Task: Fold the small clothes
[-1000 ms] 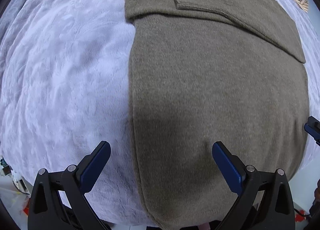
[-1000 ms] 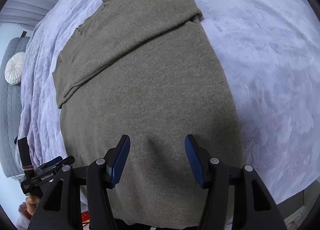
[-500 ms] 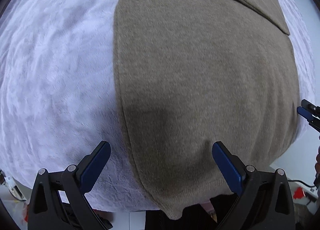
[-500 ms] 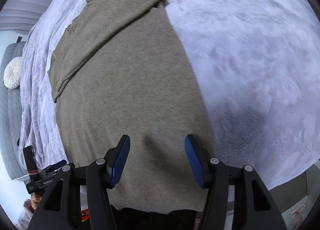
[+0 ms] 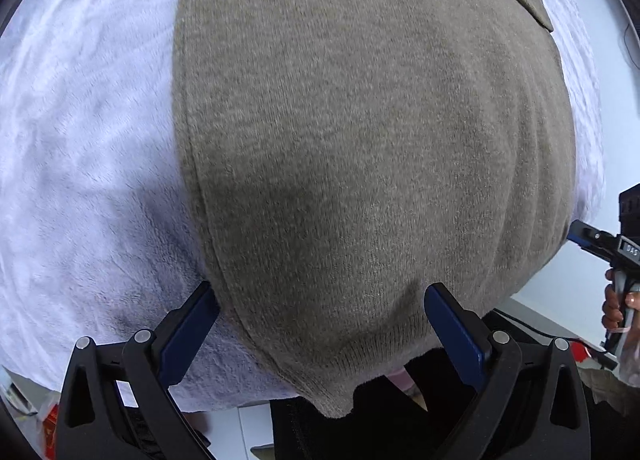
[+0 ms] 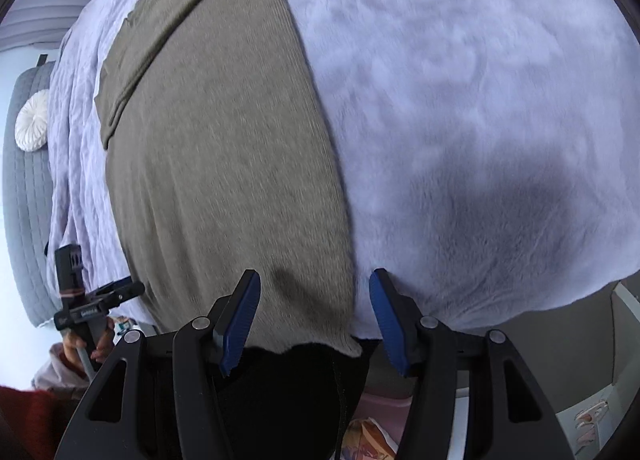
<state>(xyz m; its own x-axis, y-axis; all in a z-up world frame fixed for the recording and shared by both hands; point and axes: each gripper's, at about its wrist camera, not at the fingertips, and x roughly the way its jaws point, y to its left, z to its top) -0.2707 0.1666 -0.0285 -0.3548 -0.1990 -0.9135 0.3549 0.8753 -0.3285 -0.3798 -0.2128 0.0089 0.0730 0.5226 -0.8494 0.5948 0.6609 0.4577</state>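
An olive-brown knit sweater [image 5: 360, 140] lies flat on a pale lilac fleece blanket [image 5: 80, 120], its sleeves folded across the far part; it also shows in the right wrist view [image 6: 224, 164]. Its hem hangs a little over the near bed edge. My left gripper [image 5: 320, 324] is open, its jaws straddling the sweater's near left hem corner. My right gripper [image 6: 314, 308] is open, its jaws straddling the near right hem corner. Neither holds cloth.
The blanket [image 6: 480, 100] spreads wide to the right of the sweater. A grey quilted headboard with a white round cushion [image 6: 32, 126] stands at far left. The near bed edge and the floor lie just under both grippers.
Both grippers have pulled back toward the near bed edge and lowered onto the sweater's hem corners. The sweater has not moved. The jaws remain open.
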